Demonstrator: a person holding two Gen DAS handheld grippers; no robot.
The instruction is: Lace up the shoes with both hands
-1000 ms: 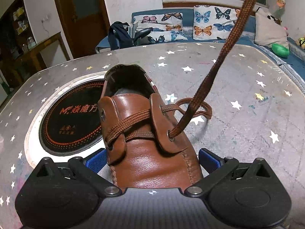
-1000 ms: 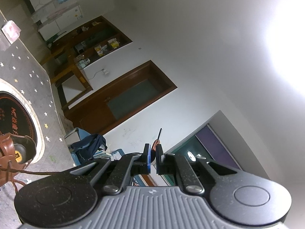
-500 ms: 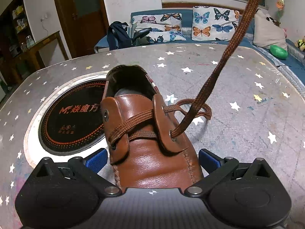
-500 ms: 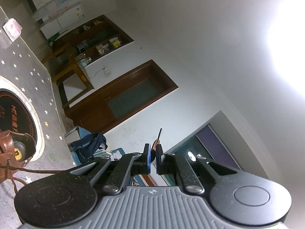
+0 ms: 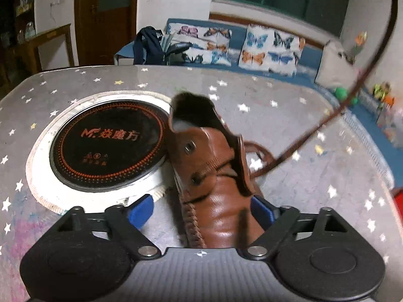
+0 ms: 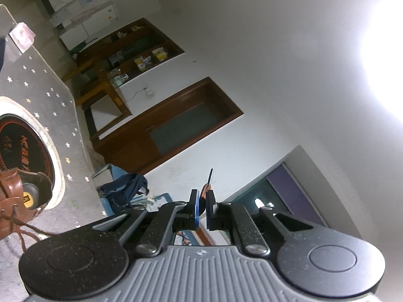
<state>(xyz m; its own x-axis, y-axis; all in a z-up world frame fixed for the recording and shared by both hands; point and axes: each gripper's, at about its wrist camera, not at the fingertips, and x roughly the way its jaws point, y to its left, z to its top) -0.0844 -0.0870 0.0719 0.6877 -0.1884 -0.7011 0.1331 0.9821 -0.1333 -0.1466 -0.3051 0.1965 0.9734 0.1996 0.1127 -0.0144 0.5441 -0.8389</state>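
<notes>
Left wrist view: brown leather shoe [image 5: 216, 176] sits on the star-patterned table [image 5: 314, 188], heel at 12 o'clock, toe between the fingers of the left gripper [image 5: 201, 209]. Compared with the frame a second ago, the shoe has rolled toward its right side; the left eyelet flap now faces up, and the frame is motion-blurred. The jaws have just been closing from full width. The right blue pad [image 5: 262, 210] lies against the toe leather; the left pad [image 5: 141, 211] stands clear of it, so no clamp yet.

The lace [image 5: 314, 130] runs from the eyelet area toward 2 o'clock, then curves up out of frame at top right. It looks taut.

Right wrist view: right gripper [image 6: 203, 202] is unchanged, jaws together on the lace end, with the aglet [image 6: 209, 175] sticking out at 12 o'clock. The shoe appears at 9 o'clock, low left, beside the round induction plate [image 6: 22, 148].

Judgement: the upward pull is tipping the shoe. The left gripper probably needs to pin the toe before further tightening or threading.
</notes>
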